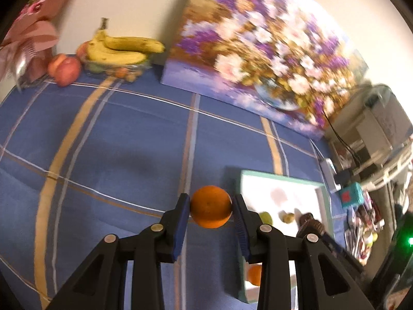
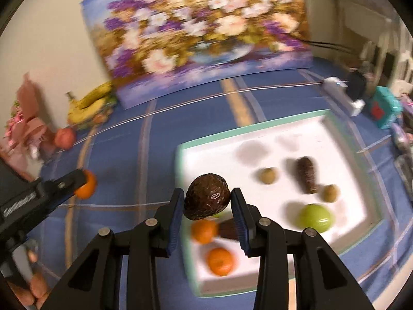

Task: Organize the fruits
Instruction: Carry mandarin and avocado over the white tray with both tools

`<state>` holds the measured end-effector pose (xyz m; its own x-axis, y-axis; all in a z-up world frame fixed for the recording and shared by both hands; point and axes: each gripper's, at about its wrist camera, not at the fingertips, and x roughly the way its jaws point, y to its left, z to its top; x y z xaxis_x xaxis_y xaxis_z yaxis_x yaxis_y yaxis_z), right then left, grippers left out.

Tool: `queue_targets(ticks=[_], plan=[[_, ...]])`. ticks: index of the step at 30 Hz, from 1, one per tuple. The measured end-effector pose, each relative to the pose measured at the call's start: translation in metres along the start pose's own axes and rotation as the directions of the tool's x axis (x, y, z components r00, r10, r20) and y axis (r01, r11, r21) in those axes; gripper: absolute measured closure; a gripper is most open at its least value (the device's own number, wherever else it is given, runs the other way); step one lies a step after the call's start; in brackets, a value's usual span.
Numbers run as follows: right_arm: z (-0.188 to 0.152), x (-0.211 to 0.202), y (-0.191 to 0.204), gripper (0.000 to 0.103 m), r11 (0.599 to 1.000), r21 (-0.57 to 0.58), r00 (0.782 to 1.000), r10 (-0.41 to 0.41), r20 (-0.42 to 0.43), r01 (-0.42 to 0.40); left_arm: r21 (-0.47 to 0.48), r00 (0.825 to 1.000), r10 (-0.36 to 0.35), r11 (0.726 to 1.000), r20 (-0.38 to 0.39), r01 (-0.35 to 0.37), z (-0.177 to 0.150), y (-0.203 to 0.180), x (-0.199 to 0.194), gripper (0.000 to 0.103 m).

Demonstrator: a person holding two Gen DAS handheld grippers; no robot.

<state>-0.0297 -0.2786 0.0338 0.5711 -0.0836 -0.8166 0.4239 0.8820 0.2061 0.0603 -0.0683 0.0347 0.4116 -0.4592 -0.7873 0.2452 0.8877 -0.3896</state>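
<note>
My left gripper (image 1: pixel 211 210) is shut on an orange (image 1: pixel 210 202) and holds it above the blue checked cloth (image 1: pixel 116 155), just left of the white tray (image 1: pixel 284 180). In the right wrist view the same orange (image 2: pixel 87 184) shows at the far left between that gripper's fingers (image 2: pixel 67 180). My right gripper (image 2: pixel 207 204) is shut on a dark brown avocado (image 2: pixel 207 195), raised over the near left part of the tray (image 2: pixel 255 125). Inside the tray lie two oranges (image 2: pixel 220 261), a green apple (image 2: pixel 315 218), another dark avocado (image 2: pixel 307 174) and two small brown fruits (image 2: pixel 268 175).
A glass bowl (image 1: pixel 116 68) with bananas (image 1: pixel 124 49) stands at the far left by the wall, with red apples (image 1: pixel 64 69) beside it. A large flower painting (image 1: pixel 258 51) leans along the back. A teal box (image 2: pixel 384 108) and cluttered items sit off the right edge.
</note>
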Motion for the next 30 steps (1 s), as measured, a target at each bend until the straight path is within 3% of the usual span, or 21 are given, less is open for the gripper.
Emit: queue_targets(ticks=[10, 17, 30], plan=[[0.01, -0.008, -0.072, 0.064, 0.986, 0.157, 0.998, -0.054, 0.023, 0.05, 0.136, 0.998, -0.033, 0.99, -0.059, 0.041, -0.017, -0.059, 0.022, 0.067], [0.011, -0.015, -0.083, 0.064, 0.984, 0.18, 0.997, -0.026, 0.07, 0.013, 0.145, 0.994, -0.059, 0.987, -0.095, 0.072, -0.024, -0.072, 0.045, 0.067], [0.012, -0.005, -0.077, 0.064, 0.987, 0.163, 0.999, -0.012, 0.038, 0.006, 0.168, 0.993, -0.035, 0.984, -0.112, 0.053, -0.029, -0.072, 0.067, 0.067]])
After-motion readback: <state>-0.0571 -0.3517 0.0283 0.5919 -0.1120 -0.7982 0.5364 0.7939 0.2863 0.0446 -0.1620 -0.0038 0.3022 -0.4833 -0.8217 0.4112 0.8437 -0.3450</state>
